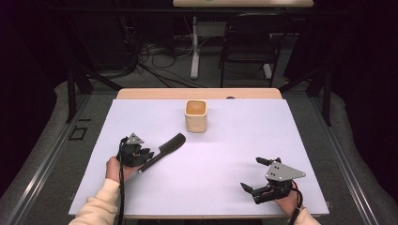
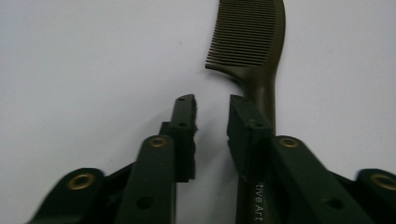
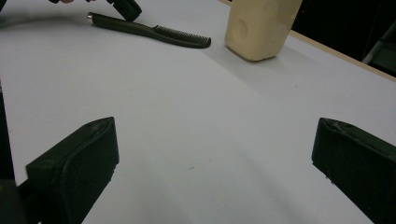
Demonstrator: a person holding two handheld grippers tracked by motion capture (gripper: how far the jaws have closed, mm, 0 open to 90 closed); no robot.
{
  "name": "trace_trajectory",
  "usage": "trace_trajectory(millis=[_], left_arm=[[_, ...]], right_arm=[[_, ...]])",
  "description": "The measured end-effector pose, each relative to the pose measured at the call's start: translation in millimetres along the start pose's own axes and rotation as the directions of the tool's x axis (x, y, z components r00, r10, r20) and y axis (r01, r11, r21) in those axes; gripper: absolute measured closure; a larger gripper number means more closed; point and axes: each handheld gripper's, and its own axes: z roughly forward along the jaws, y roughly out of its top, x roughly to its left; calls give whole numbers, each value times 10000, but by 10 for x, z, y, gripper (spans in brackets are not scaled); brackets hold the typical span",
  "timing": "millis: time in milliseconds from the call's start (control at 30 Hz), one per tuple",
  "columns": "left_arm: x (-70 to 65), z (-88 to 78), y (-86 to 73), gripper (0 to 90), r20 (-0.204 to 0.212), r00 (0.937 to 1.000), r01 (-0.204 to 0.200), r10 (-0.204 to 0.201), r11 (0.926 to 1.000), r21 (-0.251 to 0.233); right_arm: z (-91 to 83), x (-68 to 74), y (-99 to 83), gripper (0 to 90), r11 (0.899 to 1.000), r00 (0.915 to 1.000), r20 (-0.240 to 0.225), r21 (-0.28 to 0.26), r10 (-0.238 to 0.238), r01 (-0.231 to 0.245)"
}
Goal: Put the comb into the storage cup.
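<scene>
the left tool point(image 2: 212, 114) sits low over the white-covered table point(image 1: 225, 154) with its 2 jaws a little apart and nothing pressed between them; the slim dark plastic comb with a long handle point(image 2: 261, 56) lies flat on the table, its handle running under the right-hand jaw and its teeth pointing toward 12 o'clock in the left gripper view. the risk, as i judge it: the handle lies off-centre under 1 jaw rather than in the gap, so closing now could pinch only its edge, or skid the comb across the smooth sheet. lifting could also drag it.

the right tool point(image 1: 260, 176) rests near the table edge at about 5 o'clock, jaws wide apart and empty.

the left gripper view gives that offset and the lettering on the handle. the high view shows the comb point(image 1: 164, 150) angled toward 1 o'clock, with the cream square-mouthed cup point(image 1: 195, 116) well apart at 12 o'clock. the right gripper view shows the handle's metal end cap and a round dimple on the cup point(image 3: 259, 28).
</scene>
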Motion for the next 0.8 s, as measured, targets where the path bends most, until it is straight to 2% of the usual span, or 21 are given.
trace_trajectory(millis=[33, 67, 100, 167, 200, 300, 433, 700, 800], left_arm=[[3, -7, 3, 613, -81, 10000, 16, -17, 10000, -71], [2, -20, 9, 613, -104, 9999, 103, -104, 9999, -67], [8, -33, 17, 509, -218, 9997, 114, -116, 9999, -64], [14, -55, 30, 477, -386, 9991, 158, -162, 9998, -93], [13, -65, 37, 393, -463, 9987, 197, -201, 9998, -72], [13, -87, 49, 349, -553, 9983, 165, -171, 9998, -109], [11, -108, 65, 241, -677, 9977, 46, -54, 9999, -125], [-17, -115, 90, 85, -652, 9976, -237, 234, 9997, -28], [-34, -116, 101, 53, -666, 9971, -359, 358, 9994, -5]], right_arm=[[1, 0, 0, 1, 10000, 10000, -13, 7, 7, -7], [1, 0, 0, 1, 10000, 10000, -13, 7, 7, -7], [1, -1, 0, 1, 10000, 10000, -3, 11, -3, 3], [1, -2, -1, 1, 10000, 10000, -9, 21, 13, -13], [2, -2, -2, 1, 10000, 10000, -1, 4, 34, -34], [3, -2, -2, 1, 10000, 10000, -20, -11, 33, -33], [3, -1, -2, 1, 10000, 10000, -4, -29, 54, -54], [4, -3, -4, 1, 10000, 10000, -38, -3, 52, -52], [6, -4, -5, 1, 10000, 10000, -41, 0, 52, -52]])
